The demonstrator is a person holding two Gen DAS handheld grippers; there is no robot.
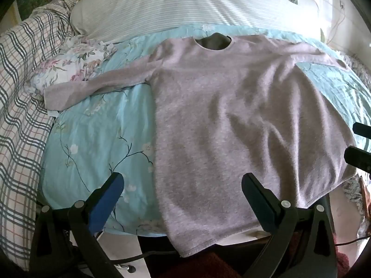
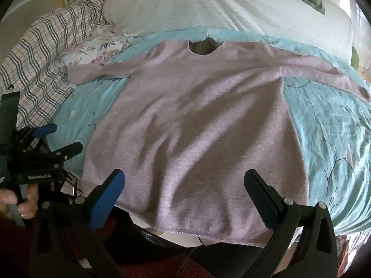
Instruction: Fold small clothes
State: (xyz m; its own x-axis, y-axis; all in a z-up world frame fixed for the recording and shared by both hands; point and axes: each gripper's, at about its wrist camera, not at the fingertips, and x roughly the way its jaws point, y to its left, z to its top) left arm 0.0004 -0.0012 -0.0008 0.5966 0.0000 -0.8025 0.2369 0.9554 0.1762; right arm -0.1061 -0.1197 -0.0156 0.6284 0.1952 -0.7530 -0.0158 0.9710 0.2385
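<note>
A pale pink long-sleeved top (image 1: pixel 231 115) lies flat, front up, on a light blue floral quilt (image 1: pixel 92 139), neck hole away from me, both sleeves spread out sideways. Its hem hangs over the near bed edge. It also shows in the right wrist view (image 2: pixel 197 127). My left gripper (image 1: pixel 183 183) is open, above the hem's left part, holding nothing. My right gripper (image 2: pixel 185 180) is open, above the hem's middle, holding nothing. The left gripper (image 2: pixel 58 139) appears at the left of the right wrist view; the right gripper's fingertips (image 1: pixel 359 155) show at the right edge of the left wrist view.
A white striped pillow (image 1: pixel 185 7) lies behind the top. A checked blanket (image 1: pixel 23 92) and a floral cloth (image 1: pixel 74 62) lie to the left. The quilt (image 2: pixel 336 139) extends right. A cable (image 2: pixel 192 252) hangs below the bed edge.
</note>
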